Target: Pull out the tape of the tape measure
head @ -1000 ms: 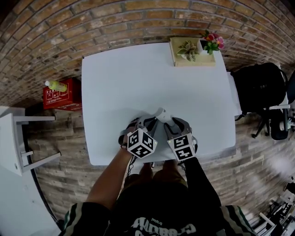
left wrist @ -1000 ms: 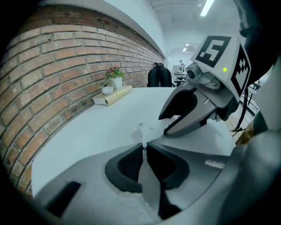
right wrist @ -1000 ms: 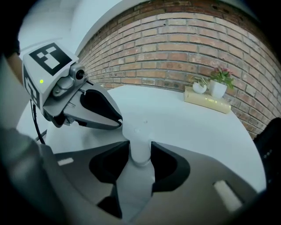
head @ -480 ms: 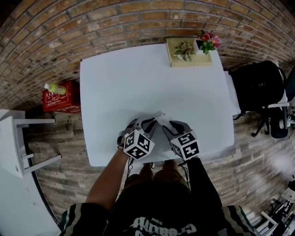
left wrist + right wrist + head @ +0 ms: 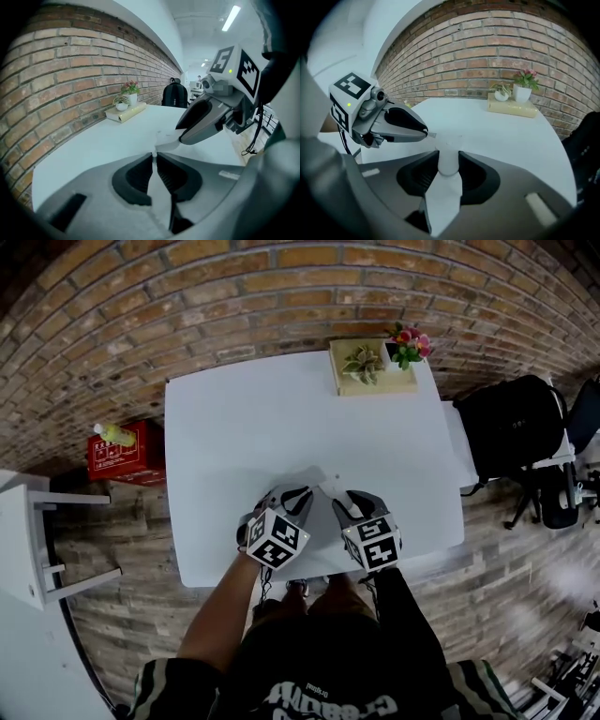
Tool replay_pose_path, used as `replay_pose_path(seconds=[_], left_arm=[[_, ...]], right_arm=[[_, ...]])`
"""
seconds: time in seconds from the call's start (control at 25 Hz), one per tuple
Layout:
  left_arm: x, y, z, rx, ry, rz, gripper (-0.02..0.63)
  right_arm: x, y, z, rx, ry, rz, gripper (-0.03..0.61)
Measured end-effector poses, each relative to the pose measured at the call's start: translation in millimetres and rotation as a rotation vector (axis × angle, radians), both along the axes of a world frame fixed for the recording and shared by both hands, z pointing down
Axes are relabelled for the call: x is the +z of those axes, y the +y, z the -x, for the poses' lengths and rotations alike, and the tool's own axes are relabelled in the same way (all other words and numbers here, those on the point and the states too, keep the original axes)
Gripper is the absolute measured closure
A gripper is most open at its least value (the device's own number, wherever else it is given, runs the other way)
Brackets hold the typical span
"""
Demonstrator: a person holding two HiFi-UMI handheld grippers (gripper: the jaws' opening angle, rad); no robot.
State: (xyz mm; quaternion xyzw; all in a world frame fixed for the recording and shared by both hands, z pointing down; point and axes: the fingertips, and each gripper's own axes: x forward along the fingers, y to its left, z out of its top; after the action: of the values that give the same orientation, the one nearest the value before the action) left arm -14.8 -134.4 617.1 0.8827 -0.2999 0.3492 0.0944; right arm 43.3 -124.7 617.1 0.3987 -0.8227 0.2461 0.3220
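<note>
A small white tape measure (image 5: 328, 487) hovers low over the white table (image 5: 281, 418) near its front edge. My right gripper (image 5: 340, 500) is shut on its case, which shows as a white body (image 5: 449, 165) wedged between the pads in the right gripper view. My left gripper (image 5: 307, 492) comes in from the left, tip to tip with the right one. Its jaws are closing, almost together, on the thin end of the tape (image 5: 153, 153). From the right gripper view, a small tab (image 5: 431, 135) pokes out of the left gripper's (image 5: 425, 132) tip. Hardly any tape shows between the two.
A wooden tray (image 5: 372, 371) with a succulent and a flower pot stands at the table's far right corner. On the floor to the left are a red box (image 5: 120, 448) with a bottle and white furniture (image 5: 28, 549). A black backpack (image 5: 511, 427) rests at the right. Brick wall behind.
Both grippers have stayed close together near the front edge and have drawn slightly apart. The head view has shifted a little.
</note>
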Motion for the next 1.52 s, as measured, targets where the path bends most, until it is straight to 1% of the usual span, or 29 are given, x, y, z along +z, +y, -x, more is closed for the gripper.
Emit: replay_pose_path(seconds=[0.12,0.24,0.32,0.44,0.6,0.72,0.8,0.92,1.04,1.16,1.28,1.52], left_arm=[[-14,-6,1,-0.022,0.023,-0.009,0.574],[-28,-12,7,-0.066,0.048,-0.014,0.574],[-39,-17,15,-0.1,0.071,-0.022,0.574],[-62,-24,24,-0.145,0.098,-0.048,0.574],[-108,-39,27,-0.222,0.15,-0.129,0.574],[-154,-48,28,-0.258,0.212,-0.195,0.574],[-187,-59,30,-0.285,0.248,-0.246,0.574],[-232,-75,39,-0.332,0.274,-0.321,0.574],[-267,-86,44,-0.374,0.277,-0.379,0.574],[-284,-92,54,-0.43,0.261,-0.406,0.574],[-284,-93,64,-0.461,0.271,-0.386,0.574],[-278,-92,62,-0.461,0.272,-0.362,0.574]], right_arm=[[-13,-6,1,0.013,-0.001,-0.02,0.43],[-25,-12,-4,0.055,0.008,-0.038,0.431],[-34,-17,-9,0.083,-0.006,-0.051,0.43],[-53,-26,-9,0.094,-0.035,-0.086,0.43],[-98,-42,-6,0.102,-0.062,-0.179,0.43],[-147,-56,-4,0.104,-0.067,-0.284,0.43],[-182,-68,-2,0.107,-0.091,-0.344,0.43],[-226,-82,2,0.103,-0.134,-0.395,0.43],[-253,-90,3,0.111,-0.165,-0.413,0.43],[-262,-97,-3,0.133,-0.167,-0.416,0.43],[-261,-99,-7,0.132,-0.181,-0.397,0.43],[-252,-100,-10,0.118,-0.17,-0.382,0.43]])
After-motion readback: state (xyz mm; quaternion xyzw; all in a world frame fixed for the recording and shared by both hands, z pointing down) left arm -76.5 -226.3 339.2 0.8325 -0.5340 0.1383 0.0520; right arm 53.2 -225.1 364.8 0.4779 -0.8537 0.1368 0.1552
